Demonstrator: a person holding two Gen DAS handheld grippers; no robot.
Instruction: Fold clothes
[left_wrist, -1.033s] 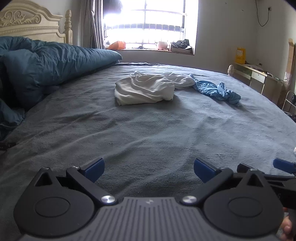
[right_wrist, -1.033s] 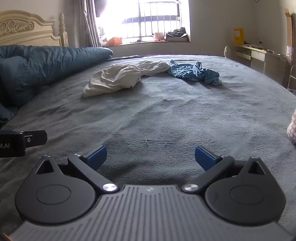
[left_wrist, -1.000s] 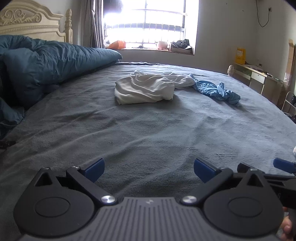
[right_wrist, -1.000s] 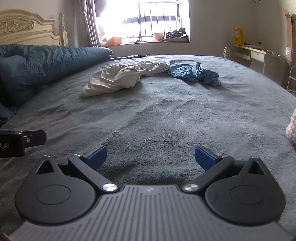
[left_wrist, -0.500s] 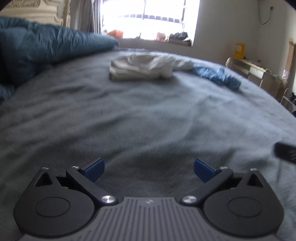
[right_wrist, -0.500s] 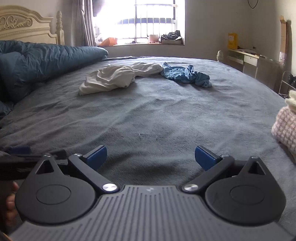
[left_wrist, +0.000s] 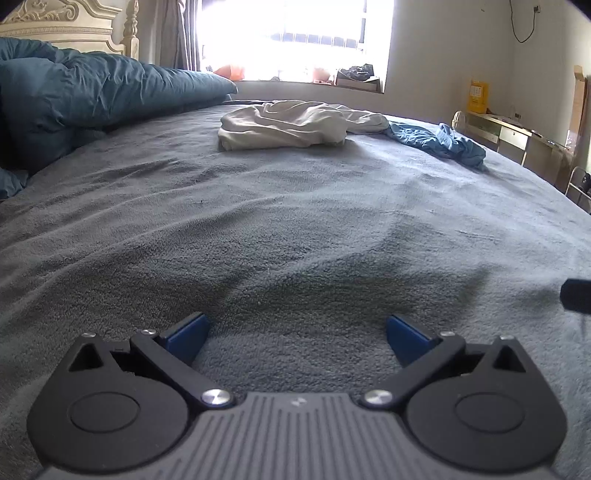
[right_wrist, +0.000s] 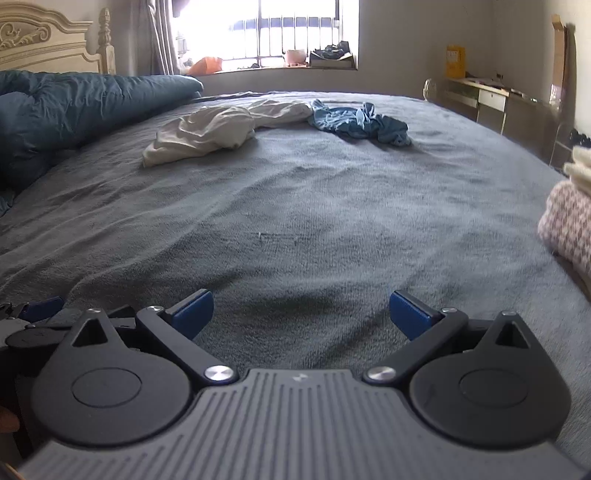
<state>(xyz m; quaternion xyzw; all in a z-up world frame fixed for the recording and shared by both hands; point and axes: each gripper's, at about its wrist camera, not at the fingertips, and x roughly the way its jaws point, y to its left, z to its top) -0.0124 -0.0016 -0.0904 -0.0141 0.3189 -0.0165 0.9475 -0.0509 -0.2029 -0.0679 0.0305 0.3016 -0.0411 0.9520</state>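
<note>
We log a white garment (left_wrist: 284, 127) touching a blue one (left_wrist: 437, 142) on the bed (left_wrist: 295, 229). Left gripper (left_wrist: 295, 334) and right gripper (right_wrist: 301, 312): jaws wide, empty. Both now sit closer to the clothes than before.

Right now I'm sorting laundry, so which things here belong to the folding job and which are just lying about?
For the job:
- white garment
- blue garment
- left gripper, open, empty
- right gripper, open, empty

Lying about:
- teal duvet
- folded pink-checked cloth, already done
- desk

The bed cover (left_wrist: 295, 229) is matt, nubby grey fleece. The cream garment (left_wrist: 284, 127) at upper centre is soft, creased cloth. The gripper (right_wrist: 301, 314) is matt black plastic with shiny metal rivets.
</note>
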